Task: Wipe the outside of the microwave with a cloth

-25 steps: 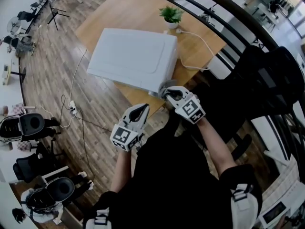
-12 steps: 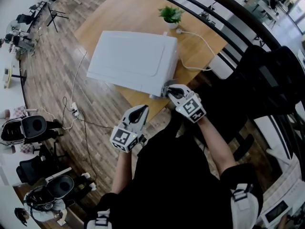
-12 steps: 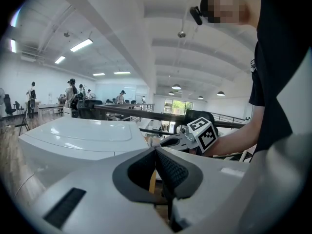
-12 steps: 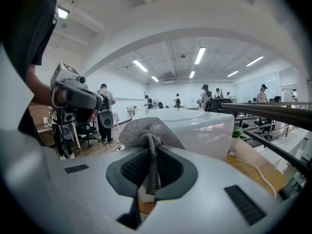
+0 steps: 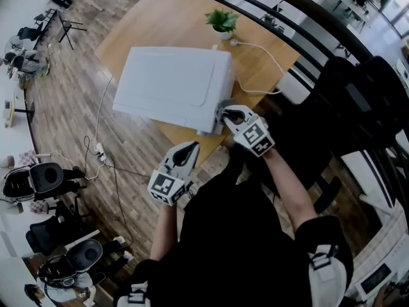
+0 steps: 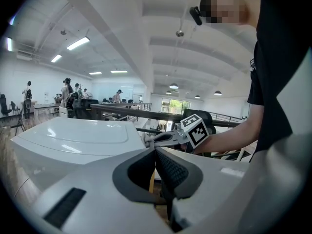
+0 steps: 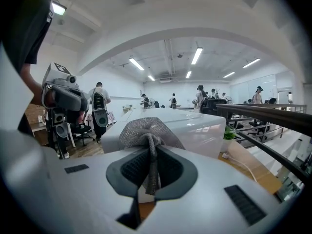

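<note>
Two jaws of the right gripper [image 7: 151, 172] are clamping shut on a bunched grey cloth [image 7: 148, 130] of knitted mesh, holding it at the lower right corner of the smooth white boxy microwave [image 5: 169, 85], centre frame in the head view. The left gripper [image 5: 185, 151] is hovering below it, jaws together, empty. The microwave is sitting on a wooden table [image 5: 166, 18].

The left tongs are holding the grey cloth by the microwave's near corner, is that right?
No, the right tongs hold the cloth by the microwave; the right gripper view shows it pinched there. The left tongs are shut on nothing.
</note>
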{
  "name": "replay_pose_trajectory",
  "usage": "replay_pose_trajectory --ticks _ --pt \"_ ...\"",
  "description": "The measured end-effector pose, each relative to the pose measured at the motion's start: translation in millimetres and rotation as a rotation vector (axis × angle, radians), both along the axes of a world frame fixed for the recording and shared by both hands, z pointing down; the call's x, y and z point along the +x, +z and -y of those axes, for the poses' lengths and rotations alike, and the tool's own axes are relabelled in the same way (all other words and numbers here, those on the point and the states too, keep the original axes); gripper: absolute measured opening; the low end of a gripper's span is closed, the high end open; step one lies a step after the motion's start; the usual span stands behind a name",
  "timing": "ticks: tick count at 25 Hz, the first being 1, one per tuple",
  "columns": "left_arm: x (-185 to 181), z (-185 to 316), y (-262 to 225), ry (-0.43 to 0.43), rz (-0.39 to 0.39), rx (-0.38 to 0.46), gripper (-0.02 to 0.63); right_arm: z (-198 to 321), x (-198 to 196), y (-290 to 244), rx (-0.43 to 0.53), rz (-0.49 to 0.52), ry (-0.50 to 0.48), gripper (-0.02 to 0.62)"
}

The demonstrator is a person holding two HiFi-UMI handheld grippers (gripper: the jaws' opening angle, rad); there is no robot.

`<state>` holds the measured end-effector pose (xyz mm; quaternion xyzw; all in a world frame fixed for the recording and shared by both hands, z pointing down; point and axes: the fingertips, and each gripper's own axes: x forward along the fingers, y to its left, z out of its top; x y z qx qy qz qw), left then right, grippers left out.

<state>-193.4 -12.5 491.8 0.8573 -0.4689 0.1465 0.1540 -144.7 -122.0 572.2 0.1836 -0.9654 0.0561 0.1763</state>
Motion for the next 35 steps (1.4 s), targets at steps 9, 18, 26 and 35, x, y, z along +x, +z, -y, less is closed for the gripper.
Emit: replay_pose_trajectory --ticks 9,18,26,35 --pt "0 -1 2 0.014 -0.018 0.002 0.003 27 4 2 -0.021 0.027 0.043 0.017" --pt "-3 5 0 0.017 -0.003 0.002 0.003 51 7 2 -0.013 0.021 0.072 0.017" --pt "-7 12 -3 0.013 -0.008 0.013 0.003 72 9 3 0.002 0.008 0.102 0.017" --pt "-7 13 -4 0.021 -0.020 0.008 0.003 91 13 1 0.013 -0.001 0.136 0.017"
